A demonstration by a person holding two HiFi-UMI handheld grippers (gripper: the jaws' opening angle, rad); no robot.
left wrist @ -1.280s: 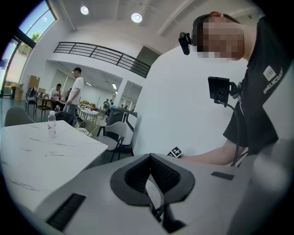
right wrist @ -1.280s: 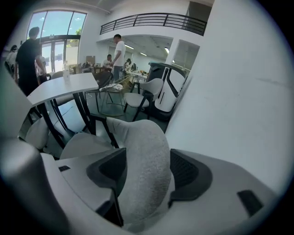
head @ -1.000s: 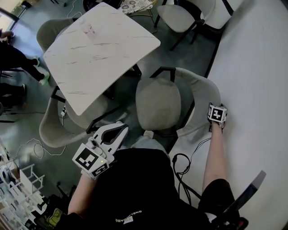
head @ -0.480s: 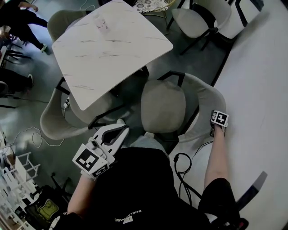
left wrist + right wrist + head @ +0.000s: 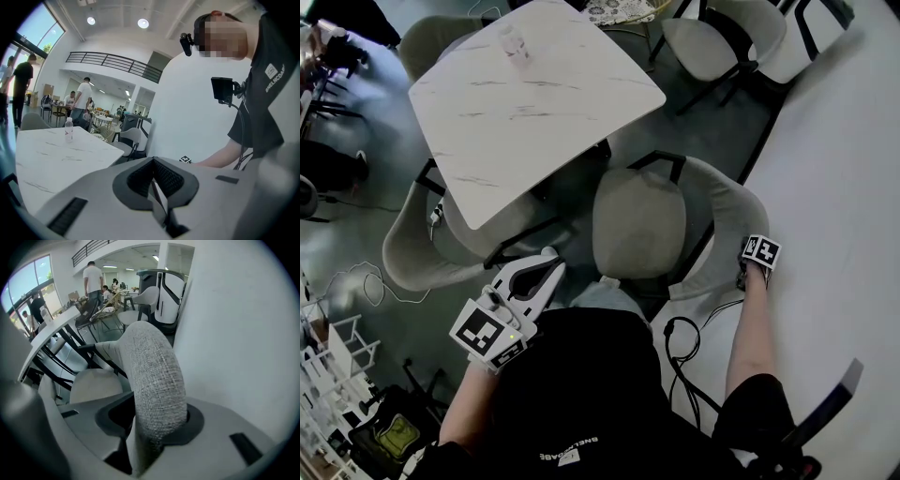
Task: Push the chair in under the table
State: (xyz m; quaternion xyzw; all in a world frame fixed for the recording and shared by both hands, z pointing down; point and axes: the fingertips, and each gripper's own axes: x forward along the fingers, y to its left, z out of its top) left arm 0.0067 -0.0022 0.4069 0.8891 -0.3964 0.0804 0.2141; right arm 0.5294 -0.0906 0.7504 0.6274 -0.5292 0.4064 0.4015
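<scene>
The chair has a beige seat (image 5: 637,225) and a curved grey fabric backrest (image 5: 727,202). It stands pulled out from the white marble table (image 5: 534,94). My right gripper (image 5: 754,262) points steeply down onto the backrest's right end. In the right gripper view its jaws have just been closing, and the right gripper (image 5: 154,423) grips the backrest's (image 5: 150,376) top edge. My left gripper (image 5: 551,261) hovers level by the seat's left front, touching nothing. In the left gripper view the left gripper (image 5: 152,176) is shut and empty.
A water bottle (image 5: 517,47) stands on the table's far side. Another grey chair (image 5: 417,262) sits tucked under the table's left edge, and more chairs (image 5: 712,37) stand beyond. A white wall (image 5: 844,187) runs close along the right. A black cable (image 5: 680,337) hangs from the person.
The right gripper has sunk a little onto the backrest's top edge. The chair has stayed put, and the left gripper has hardly moved.
</scene>
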